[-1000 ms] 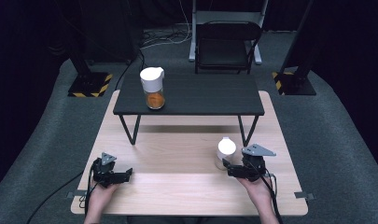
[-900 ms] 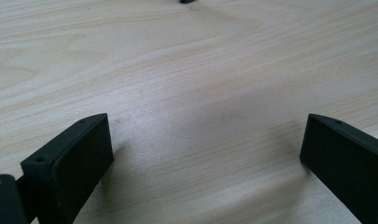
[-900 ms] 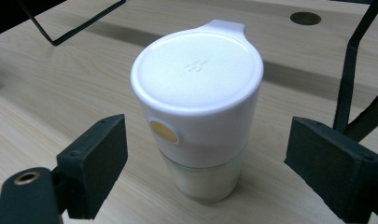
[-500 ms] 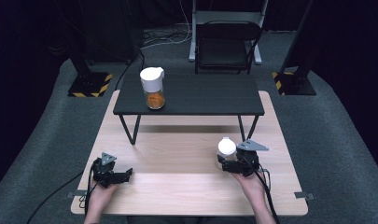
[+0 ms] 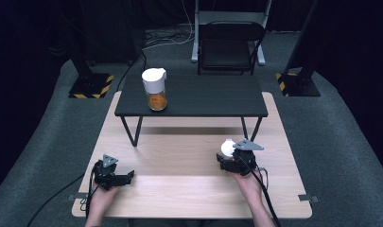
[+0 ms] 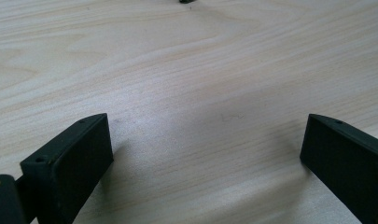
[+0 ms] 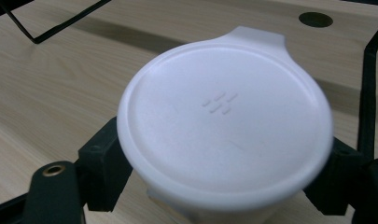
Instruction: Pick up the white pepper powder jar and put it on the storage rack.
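Right gripper view — fingers [image 7: 102, 163] clasp white-lidded jar [image 7: 224, 121].

jaws: black, blocky, screw hole near each tip
top plates: grey, three-cornered
cables: black, trailing off the wooden table's [image 5: 189, 189] near edge

Between my two grippers the wooden table [image 5: 179, 175] lies open, while ahead the black side table [image 5: 191, 97], carrying an orange-filled jar [image 5: 154, 89], blocks any forward reach at low height.
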